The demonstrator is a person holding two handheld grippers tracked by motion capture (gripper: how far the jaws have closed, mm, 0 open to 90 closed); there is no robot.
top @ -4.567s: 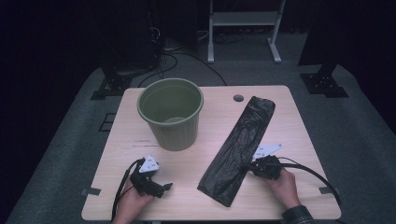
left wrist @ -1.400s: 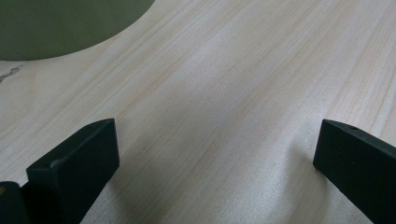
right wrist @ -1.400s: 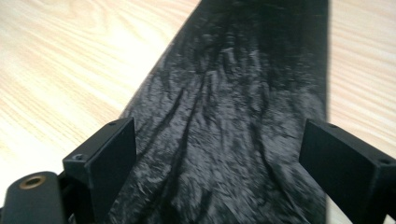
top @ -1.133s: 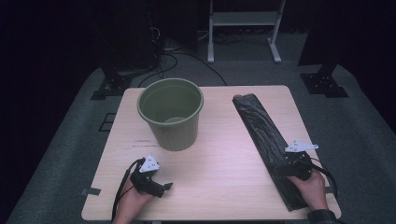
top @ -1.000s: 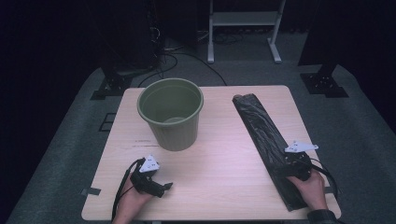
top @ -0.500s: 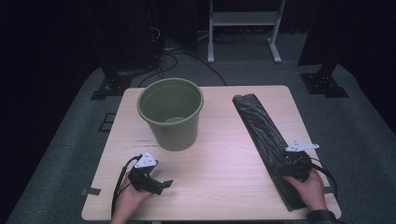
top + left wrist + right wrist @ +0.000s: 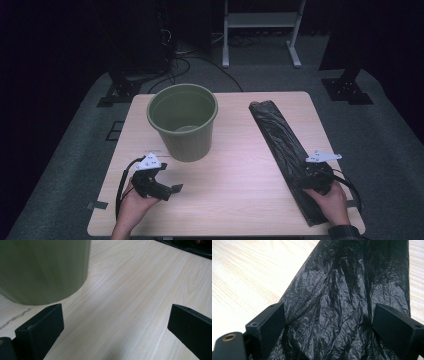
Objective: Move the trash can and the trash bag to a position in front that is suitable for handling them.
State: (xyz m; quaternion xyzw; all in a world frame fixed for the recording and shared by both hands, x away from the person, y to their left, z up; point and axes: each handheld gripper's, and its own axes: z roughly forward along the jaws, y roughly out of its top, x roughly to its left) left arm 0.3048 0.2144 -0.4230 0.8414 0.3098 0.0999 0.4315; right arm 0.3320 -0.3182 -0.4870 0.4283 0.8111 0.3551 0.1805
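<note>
A green plastic bucket point(image 7: 183, 125) stands upright and empty at the middle left of the wooden table point(image 7: 235, 200). Its wall point(image 7: 42, 267) fills the upper left of the left gripper view. My left gripper point(image 7: 170, 179) hovers just above the table in front of the bucket, open point(image 7: 116, 315), with only bare wood between its jaws. A long, crumpled black plastic bag point(image 7: 280, 135) lies flat along the table's right side. My right gripper point(image 7: 314, 172) rests over its near part, jaws wide open point(image 7: 328, 312), with the bag point(image 7: 342, 285) spread between and under them.
Beyond the table, a white metal stand point(image 7: 260, 30) and dark stand feet point(image 7: 345, 85) rest on the grey floor among cables. The bag's near end reaches the table's front right corner. Bare wood lies between bucket and bag.
The left gripper has lifted a little off the table. The right gripper has kept still over the last second; before that it swung the bag from a diagonal to lie along the right side.
</note>
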